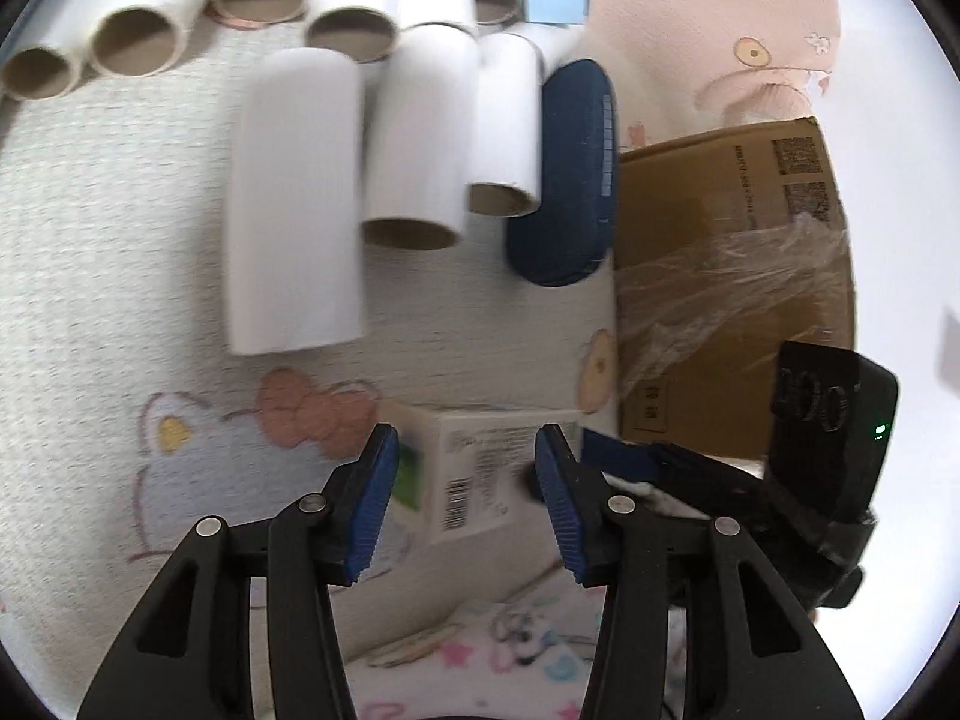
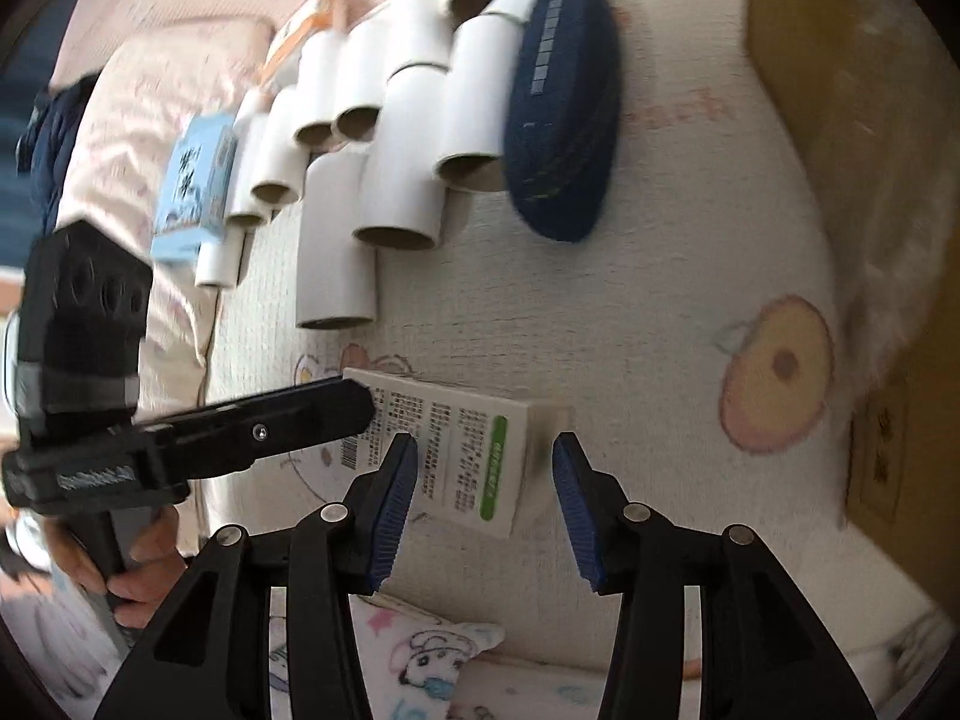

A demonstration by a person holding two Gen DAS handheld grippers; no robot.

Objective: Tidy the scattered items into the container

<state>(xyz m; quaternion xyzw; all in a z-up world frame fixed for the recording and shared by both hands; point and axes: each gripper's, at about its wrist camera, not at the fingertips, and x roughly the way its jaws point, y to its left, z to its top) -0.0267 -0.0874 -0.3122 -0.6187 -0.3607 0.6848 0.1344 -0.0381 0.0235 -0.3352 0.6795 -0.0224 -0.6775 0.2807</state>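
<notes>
The small white box [image 1: 474,468] [image 2: 456,450] lies on the patterned blanket [image 1: 120,240] [image 2: 660,300], and everything else sits around it: the white tubes [image 1: 414,150] [image 2: 402,150] and the navy case [image 1: 564,180] [image 2: 564,114] beyond it, the cardboard carton [image 1: 732,276] [image 2: 840,120] off to its right. The left gripper [image 1: 465,483] is spread wide with its blue pads on either side of the box, not pinching it. The right gripper [image 2: 483,495] is likewise spread, its pads flanking the box's green-striped end.
</notes>
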